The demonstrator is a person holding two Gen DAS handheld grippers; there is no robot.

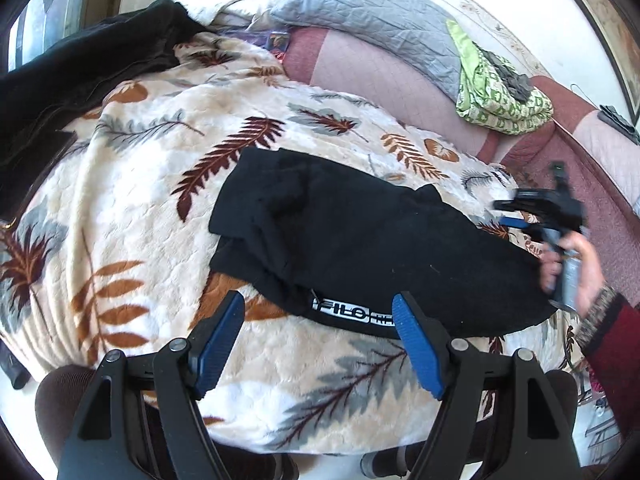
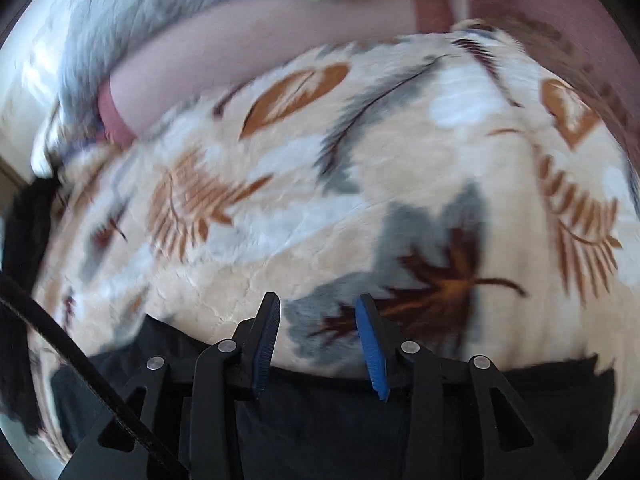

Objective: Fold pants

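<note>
Black pants (image 1: pixel 360 236) lie folded in a compact bundle on a leaf-patterned blanket (image 1: pixel 160 184), the waistband with a white logo facing me. My left gripper (image 1: pixel 320 312) is open and empty, just in front of the waistband. My right gripper (image 1: pixel 516 220) shows in the left wrist view, held in a hand at the bundle's right end, blurred. In the right wrist view my right gripper (image 2: pixel 318 314) is open and empty above the blanket (image 2: pixel 360 160), with the pants (image 2: pixel 340 420) under its body.
A second dark garment (image 1: pixel 80 68) lies at the blanket's far left. A grey pillow (image 1: pixel 372 16) and a green patterned cloth (image 1: pixel 496 92) rest on a pink sofa (image 1: pixel 380 80) behind. A black strap (image 2: pixel 80 364) crosses the right wrist view's lower left.
</note>
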